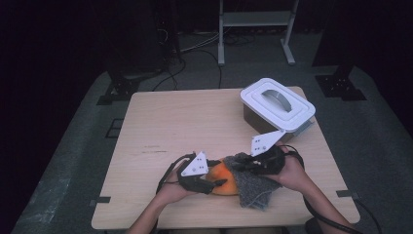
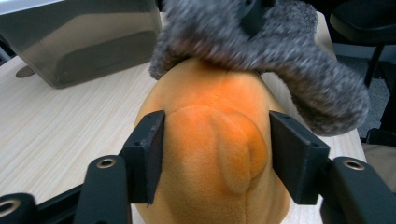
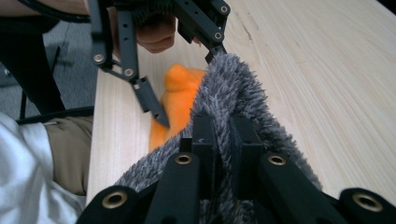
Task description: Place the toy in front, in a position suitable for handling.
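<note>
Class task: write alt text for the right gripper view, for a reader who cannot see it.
The right gripper pinches a fuzzy grey cloth over an orange plush toy on a wooden table. Beyond, the left gripper straddles the toy.

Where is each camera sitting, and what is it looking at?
High view: above the person's side, looking down on the table; both forearms show.
Left gripper view: on the left gripper, facing the orange plush toy; its two jaws show.
Right gripper view: on the right gripper, clamped on the grey fuzzy cloth; a hand shows.
All three share toy and cloth.
</note>
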The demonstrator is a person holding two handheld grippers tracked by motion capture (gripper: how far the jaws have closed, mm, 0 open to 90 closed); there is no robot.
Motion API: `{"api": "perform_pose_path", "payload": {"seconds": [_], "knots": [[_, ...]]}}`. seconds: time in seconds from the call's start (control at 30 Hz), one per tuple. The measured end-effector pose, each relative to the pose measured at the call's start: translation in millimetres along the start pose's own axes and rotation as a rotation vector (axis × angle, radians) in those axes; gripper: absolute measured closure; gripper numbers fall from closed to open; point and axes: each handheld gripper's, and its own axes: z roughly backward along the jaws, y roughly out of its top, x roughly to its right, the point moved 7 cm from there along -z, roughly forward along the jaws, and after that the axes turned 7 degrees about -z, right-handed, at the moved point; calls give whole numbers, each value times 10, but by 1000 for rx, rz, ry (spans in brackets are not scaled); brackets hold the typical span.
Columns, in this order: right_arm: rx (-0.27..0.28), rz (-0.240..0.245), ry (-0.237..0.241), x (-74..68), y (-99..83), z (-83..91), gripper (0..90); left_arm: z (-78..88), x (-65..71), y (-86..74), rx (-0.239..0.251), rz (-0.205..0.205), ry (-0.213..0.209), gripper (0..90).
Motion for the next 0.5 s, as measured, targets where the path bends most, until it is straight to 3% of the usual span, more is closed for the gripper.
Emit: {"api": "perform_pose_path", "payload": {"seconds": [0.13, 0.2, 0.3, 0.4, 0.5], "knots": [[-14, -19, 15, 29, -48, -97, 819, 24, -56, -57, -10, 58, -10, 237], [-9, -25, 18, 41, -68, -85, 819, 30, -63, -107, -37, 75, -35, 194], [-19, -36, 12, 64, -113, -47, 819, 33, -61, -137, -25, 86, -45, 284], [-38, -24, 0, 56, -99, -8, 819, 29, -62, -105, -30, 50, -22, 404], [-58, 27, -23, -3, 15, 27, 820, 22, -55, -62, -23, 25, -6, 438]]}}
